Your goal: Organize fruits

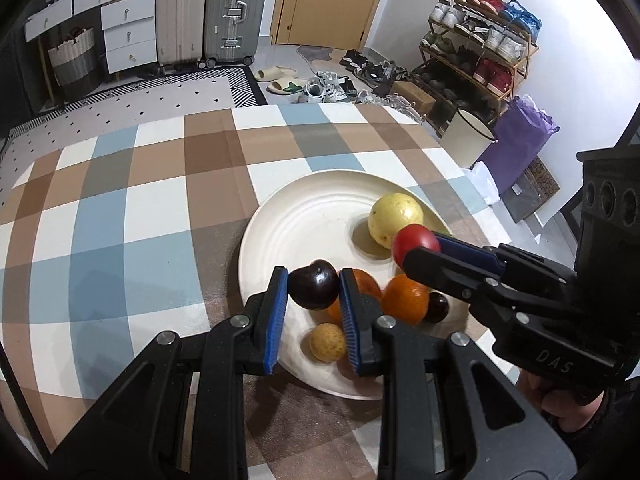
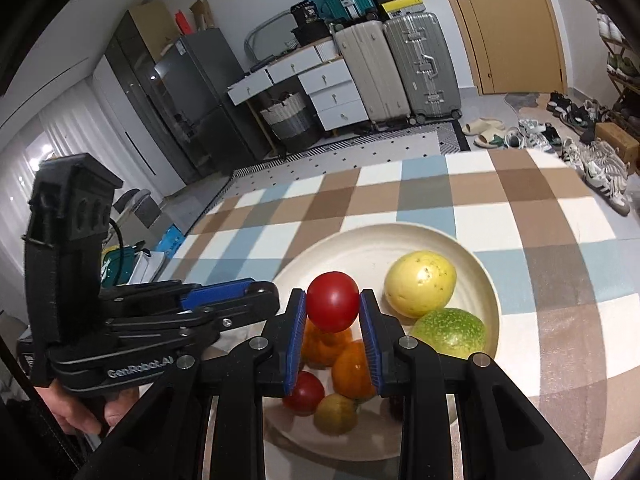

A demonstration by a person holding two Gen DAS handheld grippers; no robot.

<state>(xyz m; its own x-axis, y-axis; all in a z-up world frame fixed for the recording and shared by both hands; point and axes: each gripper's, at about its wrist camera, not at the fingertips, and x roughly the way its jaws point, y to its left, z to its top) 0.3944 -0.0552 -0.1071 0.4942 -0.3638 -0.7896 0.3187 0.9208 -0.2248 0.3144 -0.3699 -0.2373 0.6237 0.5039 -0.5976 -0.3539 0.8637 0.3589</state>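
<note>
Left gripper (image 1: 314,286) is clamped on a dark plum (image 1: 314,285), held above the near rim of the cream plate (image 1: 304,208). Right gripper (image 2: 332,304) is clamped on a red tomato (image 2: 333,301); oranges (image 2: 352,368) lie directly beneath it, a yellow fruit (image 2: 420,283) just right of its tips.

2 tools (image 1: 314,286) (image 2: 333,303), both clamped

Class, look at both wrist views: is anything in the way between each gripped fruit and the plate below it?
Nothing visible does. The left gripper holds the dark plum, the right gripper the red tomato; under both lie only the plate and its fruit.
</note>
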